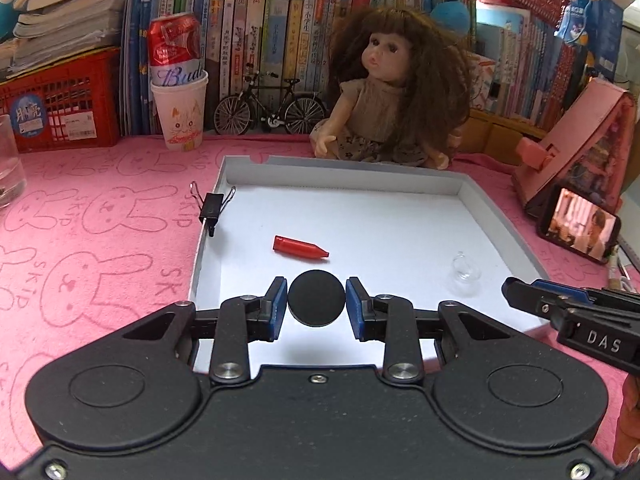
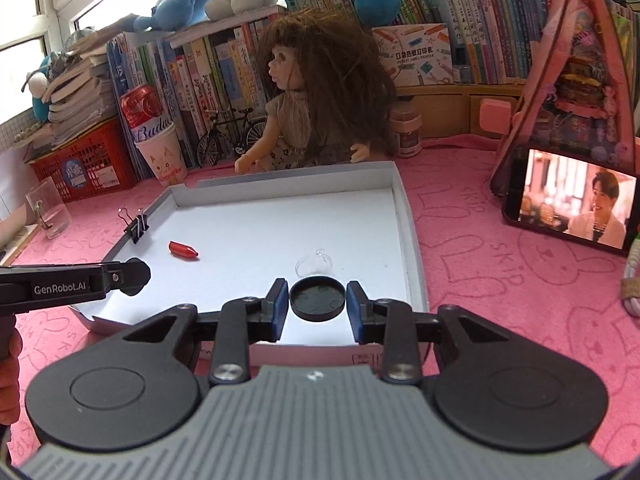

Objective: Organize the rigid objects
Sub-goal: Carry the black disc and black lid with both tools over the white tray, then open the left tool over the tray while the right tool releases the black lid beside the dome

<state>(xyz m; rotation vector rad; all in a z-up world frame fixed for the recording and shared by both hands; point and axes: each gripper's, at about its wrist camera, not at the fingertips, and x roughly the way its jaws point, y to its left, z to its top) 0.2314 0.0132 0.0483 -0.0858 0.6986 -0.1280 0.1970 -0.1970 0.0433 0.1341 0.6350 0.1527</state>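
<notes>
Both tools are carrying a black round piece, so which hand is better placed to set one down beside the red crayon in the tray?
Left, probably. The left tool hangs just short of the red crayon, while the right tool sits toward the tray's other side, near the clear glass piece.

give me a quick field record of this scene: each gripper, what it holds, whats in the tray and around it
left gripper: shut on a black disc, smooth side showing
right gripper: shut on a black round lid, hollow side up
tray: white, shallow, on a pink bunny-print cloth
in tray: red crayon, small clear glass piece
on tray's left rim: black binder clip
behind tray: doll, model bicycle, paper cup holding a red can
right of tray: phone playing video
</notes>
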